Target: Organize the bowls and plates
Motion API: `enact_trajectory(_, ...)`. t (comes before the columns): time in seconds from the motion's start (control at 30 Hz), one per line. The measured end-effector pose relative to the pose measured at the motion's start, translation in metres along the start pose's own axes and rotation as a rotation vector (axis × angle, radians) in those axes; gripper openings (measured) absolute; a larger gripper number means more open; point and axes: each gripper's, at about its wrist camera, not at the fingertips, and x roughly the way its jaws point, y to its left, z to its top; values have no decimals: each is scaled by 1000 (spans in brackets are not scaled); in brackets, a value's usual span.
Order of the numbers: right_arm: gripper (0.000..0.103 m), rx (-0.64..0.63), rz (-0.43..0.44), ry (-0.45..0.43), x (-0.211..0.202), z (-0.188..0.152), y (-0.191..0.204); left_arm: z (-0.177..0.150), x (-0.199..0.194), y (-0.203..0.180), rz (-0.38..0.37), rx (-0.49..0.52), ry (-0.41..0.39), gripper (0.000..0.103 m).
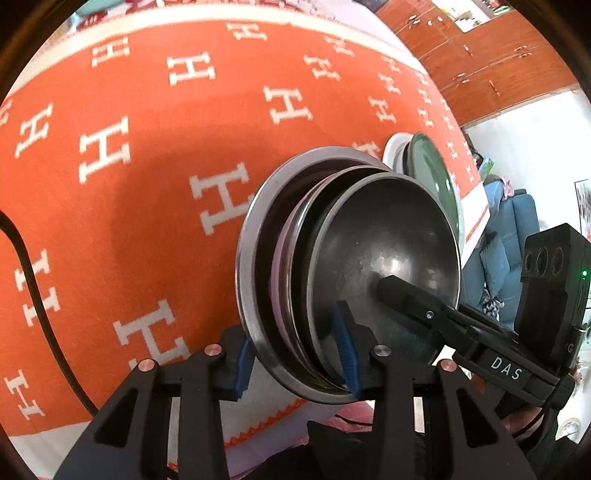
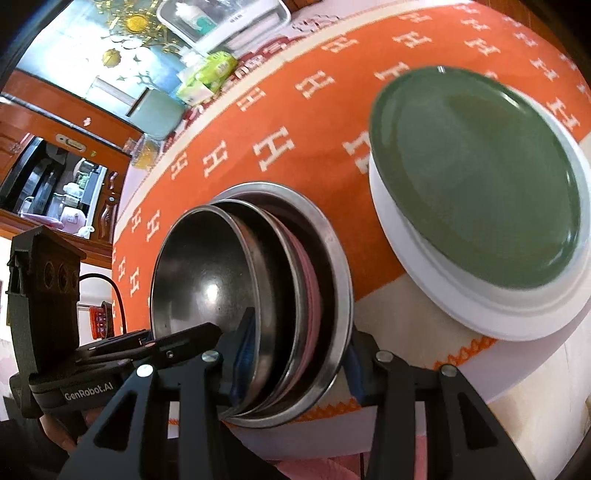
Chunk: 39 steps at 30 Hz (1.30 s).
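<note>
A nested stack of steel bowls [image 1: 384,251] with a pink one between them sits in a wide steel bowl on the orange cloth. My left gripper [image 1: 295,354] is shut on the stack's near rim, one finger inside, one outside. My right gripper [image 2: 295,362] is shut on the same stack [image 2: 207,280] at its rim from the opposite side; its finger shows in the left wrist view [image 1: 406,299]. A green plate [image 2: 476,177] rests on a white plate [image 2: 443,288] beside the stack, also seen in the left wrist view [image 1: 432,170].
The orange cloth with white H letters [image 1: 147,147] covers the round table. A black cable [image 1: 33,280] lies on it at the left. A tissue pack [image 2: 207,77] and a clear box [image 2: 221,18] stand at the far edge. The table's near edge [image 2: 517,369] is close below the plates.
</note>
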Motion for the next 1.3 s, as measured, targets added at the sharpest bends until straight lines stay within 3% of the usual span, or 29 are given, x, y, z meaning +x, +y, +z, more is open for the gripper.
enact_trajectory(0.27, 42, -84, 27, -130, -34, 9, 5, 0, -36, -20, -22, 37, -176, 38)
enact_trajectory(0.5, 42, -127, 22, -255, -66, 20, -3, 7, -42, -62, -31, 103, -260, 38)
enact_trajectory(0.97, 42, -101, 23, -237, -86, 55, -71, 32, 2, -136, 11, 126, -235, 38)
enact_trajectory(1.17, 42, -83, 27, -177, -81, 74, -107, 45, 31, -159, 35, 96, -187, 38)
enact_trajectory(1.3, 42, -92, 31, -92, -71, 87, -130, 51, 54, -169, 63, 42, -146, 38)
